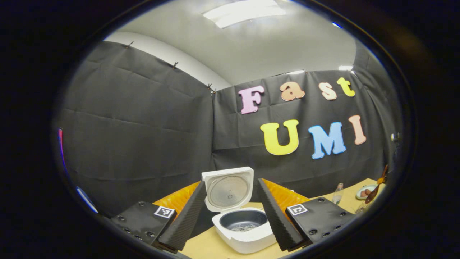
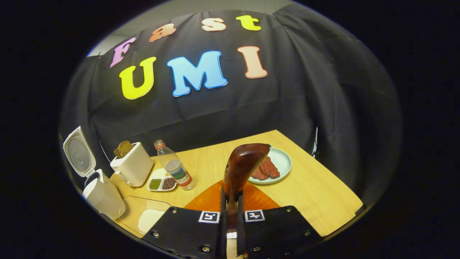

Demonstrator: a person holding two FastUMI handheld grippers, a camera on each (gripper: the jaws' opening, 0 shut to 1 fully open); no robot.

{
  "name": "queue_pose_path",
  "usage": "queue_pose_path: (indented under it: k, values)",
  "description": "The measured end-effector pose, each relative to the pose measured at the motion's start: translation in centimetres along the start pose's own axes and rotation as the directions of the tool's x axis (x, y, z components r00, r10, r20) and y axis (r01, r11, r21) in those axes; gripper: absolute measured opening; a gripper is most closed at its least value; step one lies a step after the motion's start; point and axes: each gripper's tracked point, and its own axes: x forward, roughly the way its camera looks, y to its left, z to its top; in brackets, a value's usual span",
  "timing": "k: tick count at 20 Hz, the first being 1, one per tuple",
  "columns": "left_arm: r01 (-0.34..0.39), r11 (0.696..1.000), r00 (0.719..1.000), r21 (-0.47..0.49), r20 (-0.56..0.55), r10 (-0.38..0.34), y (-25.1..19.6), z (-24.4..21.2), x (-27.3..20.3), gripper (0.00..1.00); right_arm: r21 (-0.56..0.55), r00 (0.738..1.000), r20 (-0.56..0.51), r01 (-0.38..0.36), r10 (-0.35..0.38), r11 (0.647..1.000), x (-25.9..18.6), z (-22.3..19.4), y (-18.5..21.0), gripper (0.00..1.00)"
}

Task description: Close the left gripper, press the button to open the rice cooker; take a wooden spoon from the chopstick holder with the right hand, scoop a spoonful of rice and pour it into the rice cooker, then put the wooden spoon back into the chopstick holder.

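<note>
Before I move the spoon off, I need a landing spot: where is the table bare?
Bare wood lies right of the plate, out to the table edge, and behind the bottle. The left side is crowded: rice cooker, toaster, divided dish and clear rice tray sit close together.

The rice cooker point(image 1: 244, 230) has a smooth, glossy white plastic shell, a dark matt metal inner pot point(image 1: 243, 220) and a dull metal plate inside its raised lid point(image 1: 228, 189). The wooden spoon point(image 2: 240, 169) is dark, polished and shiny. The table point(image 2: 316, 190) is pale matt wood grain. The bottle point(image 2: 175, 166) is clear plastic. The left gripper's fingers point(image 1: 187, 219) carry ribbed black foam. The toaster point(image 2: 133, 167) looks like smooth white plastic.
</note>
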Motion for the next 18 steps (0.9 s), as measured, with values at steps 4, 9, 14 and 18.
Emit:
queue_pose_path:
  k: [4, 9, 14, 18]
  values:
    - [0.016, 1.0, 1.0, -0.012, -0.011, -0.016, 0.9, -1.0, 0.6, 0.98, 0.023, 0.996, 0.06, -0.07, 0.069, 0.997, -1.8, 2.6, 3.9, 0.11]
    - [0.025, 1.0, 1.0, -0.018, -0.016, -0.025, 2.6, -1.7, 1.0, 0.98, 0.007, 0.985, 0.07, -0.161, 0.16, 0.987, -2.7, 2.2, 9.9, 0.11]
    - [0.018, 1.0, 1.0, -0.016, -0.014, -0.018, 5.2, -2.1, 1.3, 0.98, -0.045, 0.978, 0.02, -0.206, 0.207, 0.977, -2.4, -2.1, 14.7, 0.11]
    - [0.002, 1.0, 1.0, -0.001, -0.021, -0.002, 7.6, -2.6, 1.6, 0.98, -0.092, 0.977, -0.028, -0.215, 0.213, 0.972, -1.3, -6.2, 17.2, 0.11]
